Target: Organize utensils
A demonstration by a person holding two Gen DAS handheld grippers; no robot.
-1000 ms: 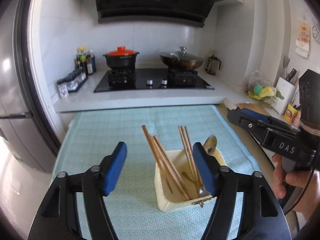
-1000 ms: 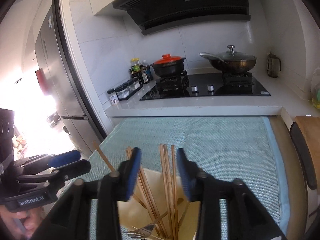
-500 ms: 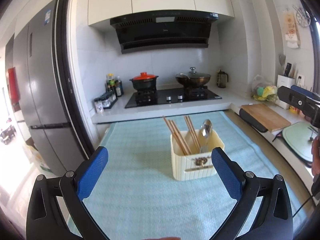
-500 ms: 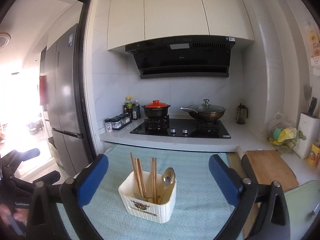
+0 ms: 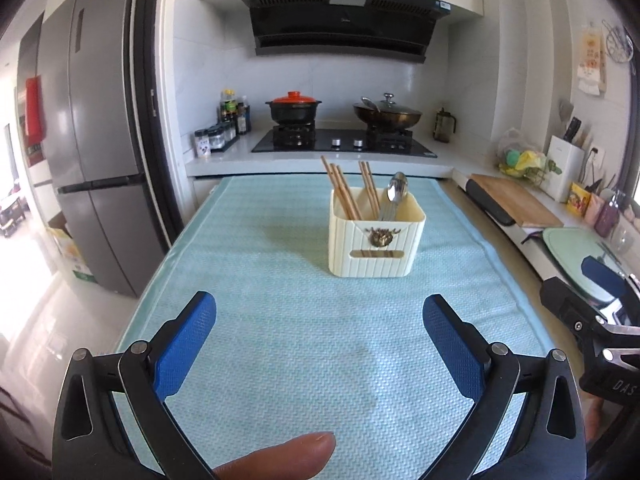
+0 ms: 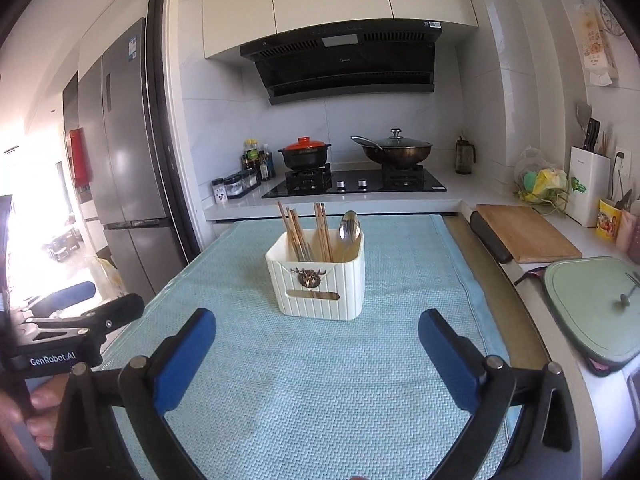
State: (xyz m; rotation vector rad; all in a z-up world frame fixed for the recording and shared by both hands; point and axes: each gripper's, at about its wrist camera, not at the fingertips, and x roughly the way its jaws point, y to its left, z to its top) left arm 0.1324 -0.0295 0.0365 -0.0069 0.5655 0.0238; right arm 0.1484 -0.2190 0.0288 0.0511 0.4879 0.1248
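A cream ribbed utensil holder stands upright on the light blue mat; it also shows in the right wrist view. Several wooden chopsticks and a metal spoon stand in it; the chopsticks and spoon also show in the right wrist view. My left gripper is open and empty, well short of the holder. My right gripper is open and empty, near the mat's front.
A stove with a red-lidded pot and a lidded wok lies behind the mat. A wooden cutting board and green board lie on the right counter. A fridge stands left.
Both grippers have pulled back and away from the holder and opened wide. The holder with its utensils now stands farther off on the mat.
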